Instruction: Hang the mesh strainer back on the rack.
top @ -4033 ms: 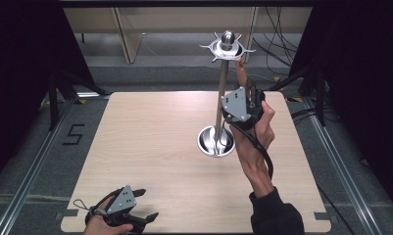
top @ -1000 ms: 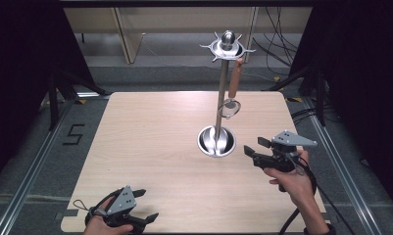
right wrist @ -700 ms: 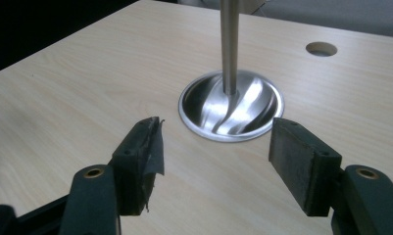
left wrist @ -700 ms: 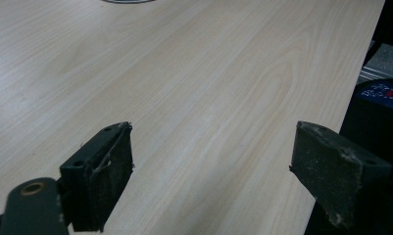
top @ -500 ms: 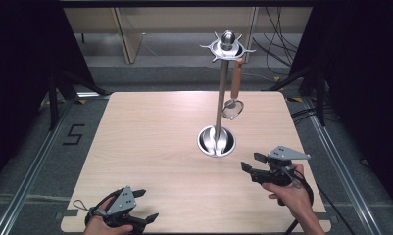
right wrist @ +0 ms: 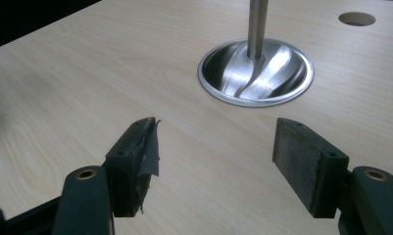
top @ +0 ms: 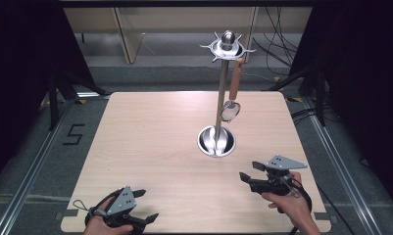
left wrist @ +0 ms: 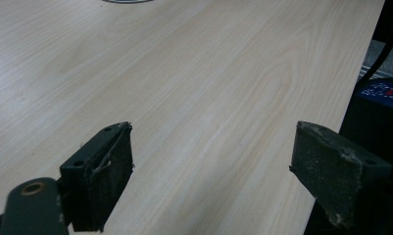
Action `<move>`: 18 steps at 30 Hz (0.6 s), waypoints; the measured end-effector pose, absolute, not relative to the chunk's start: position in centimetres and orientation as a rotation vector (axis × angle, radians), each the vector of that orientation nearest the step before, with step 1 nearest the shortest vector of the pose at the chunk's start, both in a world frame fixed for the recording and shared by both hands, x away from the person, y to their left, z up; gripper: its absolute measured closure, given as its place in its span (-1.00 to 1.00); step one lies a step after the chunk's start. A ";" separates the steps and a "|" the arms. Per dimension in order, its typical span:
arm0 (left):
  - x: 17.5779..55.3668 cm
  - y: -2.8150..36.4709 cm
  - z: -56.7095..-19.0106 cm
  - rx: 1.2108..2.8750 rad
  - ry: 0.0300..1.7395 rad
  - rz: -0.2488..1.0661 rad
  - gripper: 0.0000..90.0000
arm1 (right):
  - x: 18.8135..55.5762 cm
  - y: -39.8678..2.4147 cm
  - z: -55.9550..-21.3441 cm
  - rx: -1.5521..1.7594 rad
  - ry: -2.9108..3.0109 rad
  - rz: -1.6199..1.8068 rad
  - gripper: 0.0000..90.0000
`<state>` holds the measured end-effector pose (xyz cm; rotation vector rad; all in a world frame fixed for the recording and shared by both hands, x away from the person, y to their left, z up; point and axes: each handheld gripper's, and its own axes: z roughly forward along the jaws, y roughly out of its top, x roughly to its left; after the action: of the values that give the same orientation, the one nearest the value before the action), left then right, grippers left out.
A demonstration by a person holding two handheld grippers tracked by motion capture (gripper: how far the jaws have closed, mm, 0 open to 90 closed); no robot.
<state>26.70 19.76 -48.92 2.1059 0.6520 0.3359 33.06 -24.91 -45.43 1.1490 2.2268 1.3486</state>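
Right gripper (top: 249, 172) is hovering low over the near right part of the pale wooden counter (top: 150, 142), its jaws spread wide and just having been opening, with nothing between them. In the right gripper view the black pads (right wrist: 141, 147) are framing bare wood, and the round steel base (right wrist: 256, 71) of the tall steel utensil stand (top: 221, 98) is sitting just ahead of them. At the stand's spiked top ring (top: 227, 47), a wooden-handled metal spoon (top: 232, 93) is hanging beside the pole, its bowl clear of the dish-shaped base (top: 216, 141), which is holding the pole alone.

Left gripper (top: 144, 204) is resting at the counter's near left edge, its jaws likewise standing apart and empty; in the left gripper view wide open wood is stretching ahead of it. Between the two grippers and left of the stand, the counter is offering plenty of free room. A small round hole (right wrist: 356, 18) is showing in the counter beyond the base.
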 end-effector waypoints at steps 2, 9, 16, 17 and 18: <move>26.7 19.8 -48.9 2.108 0.649 0.342 -0.66 | 32.9 -24.9 -45.7 1.160 2.235 1.335 -0.25; 26.7 19.8 -48.9 2.108 0.650 0.341 -0.66 | 32.6 -24.9 -46.7 1.132 2.259 1.304 -0.27; 26.7 19.8 -48.9 2.110 0.649 0.348 -0.66 | 31.9 -25.0 -47.7 1.163 2.284 1.264 -0.28; 26.7 19.8 -48.9 2.114 0.650 0.338 -0.66 | 31.7 -25.0 -47.7 1.181 2.295 1.246 -0.29; 26.7 19.8 -48.9 2.110 0.651 0.335 -0.66 | 31.7 -25.0 -47.9 1.179 2.289 1.249 -0.29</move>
<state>26.70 19.77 -48.92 2.1095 0.6507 0.3353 31.65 -24.96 -47.89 1.1789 2.2893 1.2486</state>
